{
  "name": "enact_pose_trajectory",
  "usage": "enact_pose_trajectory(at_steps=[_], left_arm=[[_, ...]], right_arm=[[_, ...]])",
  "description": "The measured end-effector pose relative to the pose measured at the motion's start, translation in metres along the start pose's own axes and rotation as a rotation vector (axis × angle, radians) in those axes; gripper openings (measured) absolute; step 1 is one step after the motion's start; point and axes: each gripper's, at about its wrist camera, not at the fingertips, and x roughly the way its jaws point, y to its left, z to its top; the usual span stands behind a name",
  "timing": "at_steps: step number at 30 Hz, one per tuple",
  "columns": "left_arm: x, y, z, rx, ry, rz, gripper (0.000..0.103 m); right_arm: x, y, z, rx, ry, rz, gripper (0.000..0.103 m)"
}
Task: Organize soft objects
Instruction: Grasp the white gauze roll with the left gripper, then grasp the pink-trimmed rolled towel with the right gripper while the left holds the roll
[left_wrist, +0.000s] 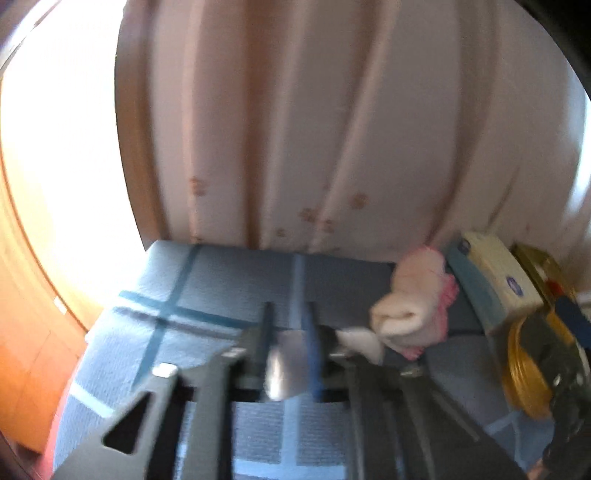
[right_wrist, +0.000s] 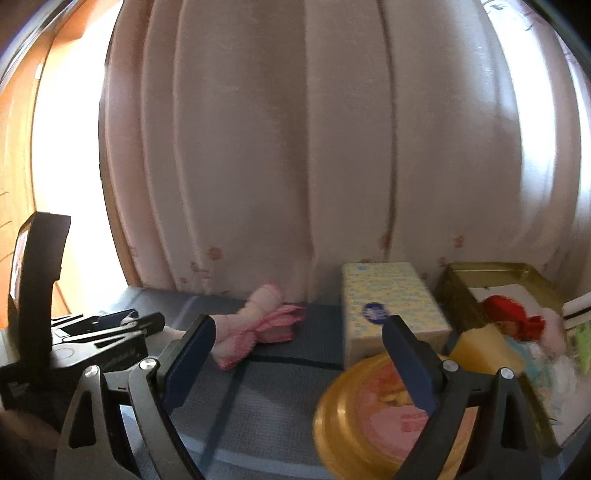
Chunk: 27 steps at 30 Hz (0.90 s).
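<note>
A rolled white and pink cloth (left_wrist: 410, 306) lies on the blue checked table cover (left_wrist: 207, 288) by the curtain. It also shows in the right wrist view (right_wrist: 255, 321). My left gripper (left_wrist: 290, 321) is shut on a pale cloth piece (left_wrist: 288, 358), just left of the rolled cloth; a white end (left_wrist: 360, 341) trails from it. My left gripper also shows at the left of the right wrist view (right_wrist: 144, 321). My right gripper (right_wrist: 299, 332) is open and empty, low over the cover. A gold tin (right_wrist: 458, 291) at the right holds a red-haired doll (right_wrist: 513, 314) and other soft things.
A pale tissue box (right_wrist: 388, 306) stands between the rolled cloth and the tin. A round gold lid (right_wrist: 369, 413) lies in front of it. A pale curtain (right_wrist: 295, 147) hangs right behind the table. The table's left edge drops to a wooden floor (left_wrist: 33, 332).
</note>
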Motion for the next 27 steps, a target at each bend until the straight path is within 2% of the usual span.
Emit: enact_pose_trajectory(at_steps=[3,6,8,9,10,11,12,14,16,17,20,22,25,26,27], left_arm=[[-0.001,0.011,0.0,-0.055,-0.006,-0.017,0.008],[0.0,0.02,-0.004,-0.085,0.007,-0.018,0.008],[-0.003,0.021,-0.004,-0.07,-0.006,-0.001,0.013],[-0.006,0.02,-0.004,-0.056,-0.014,0.0,0.023],[-0.009,0.017,-0.004,-0.036,-0.021,-0.006,0.045],[-0.011,0.015,-0.004,-0.024,-0.028,-0.004,0.058],[-0.013,0.013,-0.003,-0.008,-0.041,0.009,0.076],[-0.02,0.01,-0.003,0.038,-0.086,0.098,0.078],[-0.018,0.014,-0.003,0.047,-0.096,0.203,0.079],[-0.017,0.017,-0.003,0.039,-0.089,0.215,0.079],[-0.013,0.028,-0.003,-0.005,-0.052,0.179,0.079],[-0.012,0.032,-0.003,-0.021,-0.045,0.174,0.079],[-0.011,0.034,-0.003,-0.03,-0.035,0.178,0.079],[-0.009,0.034,-0.003,-0.031,-0.032,0.168,0.079],[-0.006,0.034,-0.002,-0.029,-0.031,0.162,0.079]], right_arm=[[0.01,0.012,0.009,-0.014,0.042,0.036,0.093],[0.03,0.017,0.017,0.045,0.118,0.077,0.093],[0.04,0.016,0.019,0.085,0.142,0.082,0.093],[0.044,0.016,0.019,0.101,0.151,0.086,0.093],[0.049,0.016,0.019,0.111,0.166,0.096,0.093],[0.051,0.016,0.019,0.119,0.178,0.107,0.093],[0.056,0.015,0.02,0.137,0.196,0.126,0.093],[0.064,0.016,0.022,0.159,0.231,0.144,0.093],[0.079,0.022,0.024,0.17,0.29,0.16,0.093],[0.085,0.026,0.023,0.166,0.314,0.159,0.093],[0.108,0.039,0.02,0.144,0.386,0.139,0.093],[0.121,0.038,0.017,0.153,0.428,0.083,0.092],[0.141,0.036,0.007,0.189,0.495,0.091,0.072],[0.142,0.039,0.007,0.155,0.474,0.078,0.057],[0.145,0.044,0.006,0.112,0.472,0.071,0.055]])
